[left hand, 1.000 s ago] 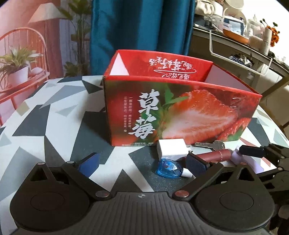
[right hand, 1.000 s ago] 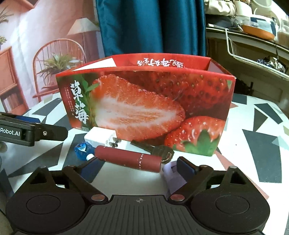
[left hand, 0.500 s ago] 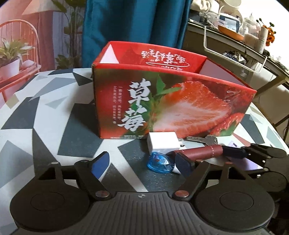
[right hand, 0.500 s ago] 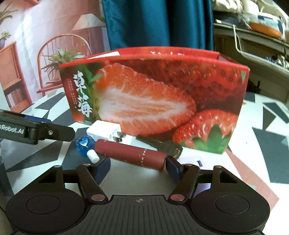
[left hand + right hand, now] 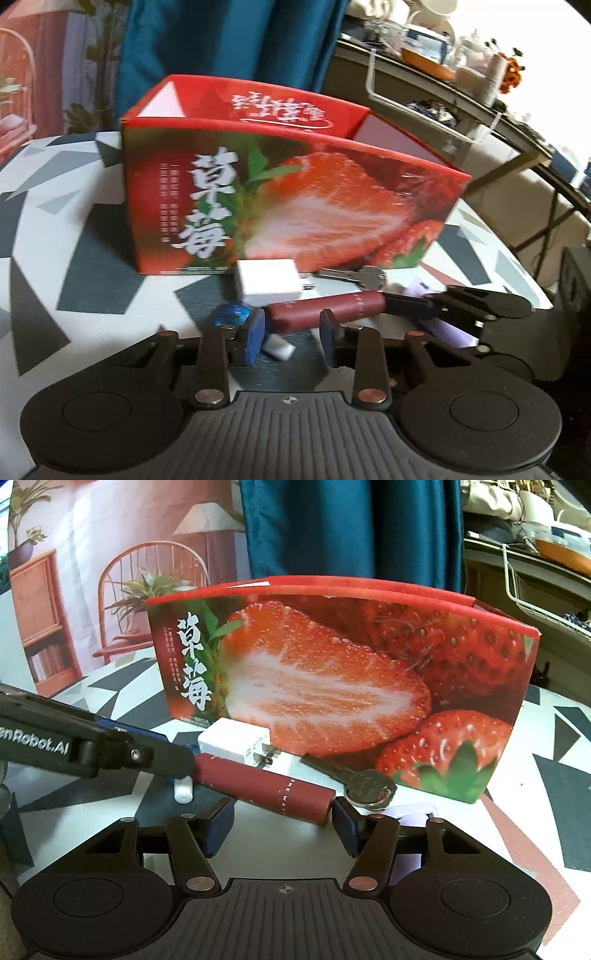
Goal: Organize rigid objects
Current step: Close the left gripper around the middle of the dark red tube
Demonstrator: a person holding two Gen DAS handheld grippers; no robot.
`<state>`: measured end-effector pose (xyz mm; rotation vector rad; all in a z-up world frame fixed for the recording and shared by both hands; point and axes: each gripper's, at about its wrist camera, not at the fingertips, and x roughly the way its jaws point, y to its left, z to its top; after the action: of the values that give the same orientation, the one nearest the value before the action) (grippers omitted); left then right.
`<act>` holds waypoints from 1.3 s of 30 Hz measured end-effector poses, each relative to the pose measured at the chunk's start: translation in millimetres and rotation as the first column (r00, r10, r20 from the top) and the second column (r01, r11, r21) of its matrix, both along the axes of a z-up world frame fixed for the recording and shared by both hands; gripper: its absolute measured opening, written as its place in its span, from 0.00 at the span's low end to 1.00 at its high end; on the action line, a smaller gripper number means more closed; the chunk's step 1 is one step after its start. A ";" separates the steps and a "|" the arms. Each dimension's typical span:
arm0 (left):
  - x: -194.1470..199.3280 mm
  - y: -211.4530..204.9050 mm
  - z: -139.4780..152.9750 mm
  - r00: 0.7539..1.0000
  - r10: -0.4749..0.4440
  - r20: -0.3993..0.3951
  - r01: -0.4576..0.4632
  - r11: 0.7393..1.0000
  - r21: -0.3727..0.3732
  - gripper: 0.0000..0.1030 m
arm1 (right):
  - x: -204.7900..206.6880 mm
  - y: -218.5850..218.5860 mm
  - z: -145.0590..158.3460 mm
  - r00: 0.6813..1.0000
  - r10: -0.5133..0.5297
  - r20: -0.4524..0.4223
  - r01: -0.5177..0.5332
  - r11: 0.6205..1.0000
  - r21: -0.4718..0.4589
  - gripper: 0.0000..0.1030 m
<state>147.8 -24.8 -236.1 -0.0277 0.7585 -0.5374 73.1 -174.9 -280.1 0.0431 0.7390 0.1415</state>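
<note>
Maroon matte cylinder tube [image 5: 266, 788] lies between both tongs, before tall red strawberry-print carton [image 5: 343, 686]. Left gripper [image 5: 291, 334] closing around tube's left end; right gripper [image 5: 284, 825] closing around right end; neither pad visibly pressing yet. Step: two-handed pickup. Next: seat pads, lift level, clear carton rim.

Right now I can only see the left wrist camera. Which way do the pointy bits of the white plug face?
Observer: In the right wrist view, the white plug points its two metal prongs toward the key.
Operator: Has the key got anything on it?
Observer: Yes, a metal ring goes through its round head.
Operator: Is my other gripper holding the red tube?
Observer: I don't think so. The right gripper is closing its jaws with the near end of the red tube between them, but I can't see the pads squeezing it.
</note>
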 end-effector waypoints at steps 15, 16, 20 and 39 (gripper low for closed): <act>9.1 3.9 -17.4 0.996 0.037 -0.082 -0.038 0.999 -0.012 0.33 | 0.2 7.2 -1.8 0.999 0.050 -0.010 -0.050 0.998 -0.027 0.49; 10.1 5.5 -18.4 0.995 0.046 -0.087 -0.047 0.999 -0.010 0.33 | 0.0 7.0 -1.8 0.999 0.050 -0.010 -0.050 0.998 -0.027 0.49; 14.2 10.7 -22.2 0.992 0.077 -0.098 -0.078 0.997 -0.007 0.33 | 0.0 7.0 -1.8 0.999 0.051 -0.011 -0.051 0.998 -0.029 0.49; 11.9 -6.8 -22.2 1.000 0.025 0.002 -0.025 1.000 0.018 0.36 | 0.3 6.8 -2.9 0.999 0.052 -0.010 -0.053 0.998 -0.036 0.49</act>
<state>159.8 -31.6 -258.3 -0.0198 0.7608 -0.5063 73.4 -168.1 -283.0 -0.0104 0.7518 0.1780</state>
